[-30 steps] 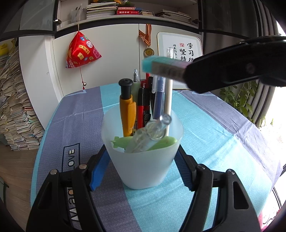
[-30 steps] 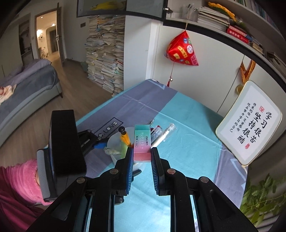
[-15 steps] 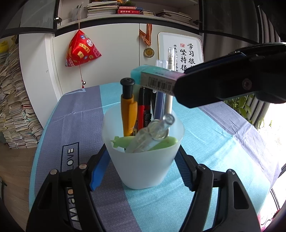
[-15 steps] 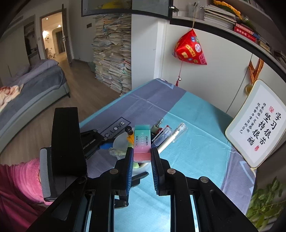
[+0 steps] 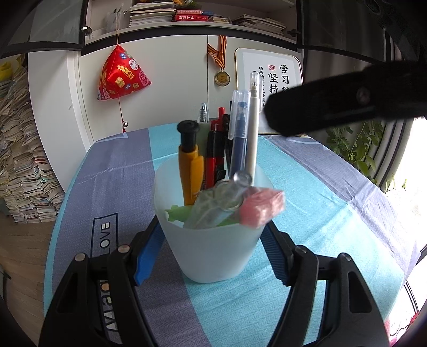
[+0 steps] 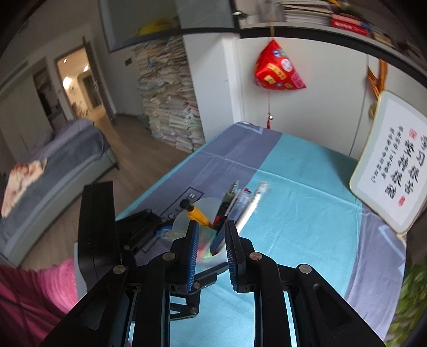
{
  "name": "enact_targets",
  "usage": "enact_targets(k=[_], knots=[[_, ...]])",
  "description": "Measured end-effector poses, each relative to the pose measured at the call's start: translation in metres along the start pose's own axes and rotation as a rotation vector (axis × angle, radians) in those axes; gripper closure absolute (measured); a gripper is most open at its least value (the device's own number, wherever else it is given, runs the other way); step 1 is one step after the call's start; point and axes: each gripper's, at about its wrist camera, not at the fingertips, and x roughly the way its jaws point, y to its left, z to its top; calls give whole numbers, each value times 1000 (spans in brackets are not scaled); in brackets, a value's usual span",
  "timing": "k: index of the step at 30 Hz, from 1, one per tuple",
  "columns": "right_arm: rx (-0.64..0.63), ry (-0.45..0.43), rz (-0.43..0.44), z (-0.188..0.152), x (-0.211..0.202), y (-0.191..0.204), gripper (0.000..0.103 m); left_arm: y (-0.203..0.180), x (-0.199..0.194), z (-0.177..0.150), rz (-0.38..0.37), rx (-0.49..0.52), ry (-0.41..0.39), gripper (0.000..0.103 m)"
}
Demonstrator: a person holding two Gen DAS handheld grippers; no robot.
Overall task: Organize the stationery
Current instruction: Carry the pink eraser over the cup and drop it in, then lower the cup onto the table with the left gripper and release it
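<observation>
Now the left gripper clamps the frosted white plastic cup on the blue-and-grey tablecloth; inside stand pens, an orange cutter and a blurred pink eraser at its rim. Above, the right gripper stands spread, empty.

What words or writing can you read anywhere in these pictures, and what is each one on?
"LOVE": printed in a box on the tablecloth.
"学习", "坚持": large characters on the framed calligraphy board; its smaller lines and red seal are too small to read.
Red book spines on the shelf: lettering too small.
Red hanging pouch: patches unreadable.
Left gripper body: white lettering, partly hidden, unreadable.
Eraser in the cup: blurred.
</observation>
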Motion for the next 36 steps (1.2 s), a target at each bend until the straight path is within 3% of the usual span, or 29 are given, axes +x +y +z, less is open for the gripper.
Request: enact_targets(k=[6,12,16,20,23,34,36], knots=[[134,-46,-53,-14,-18,-17,83,0,0,0,3,2,0,33],[309,-56,-104,-52,-25,-41,83,-1,-2,-1,18,12,-3,32],[359,-49,-154,-74,-26,-53,83,-3,-3,-1,36,23,-8,32],[446,-27,-134,-92,-21,-66,83,-2,-8,-2,75,7,-26,23],[466,-29,-125,-99,-18,-69,83,-1,-9,-1,107,-19,-36,17],[501,-41,-122,-111,-12,-79,83,-11,-10,21,224,-30,-56,17],[503,-43,-151,-112,-11,-80,83,-13,-10,21,222,-25,-53,26]])
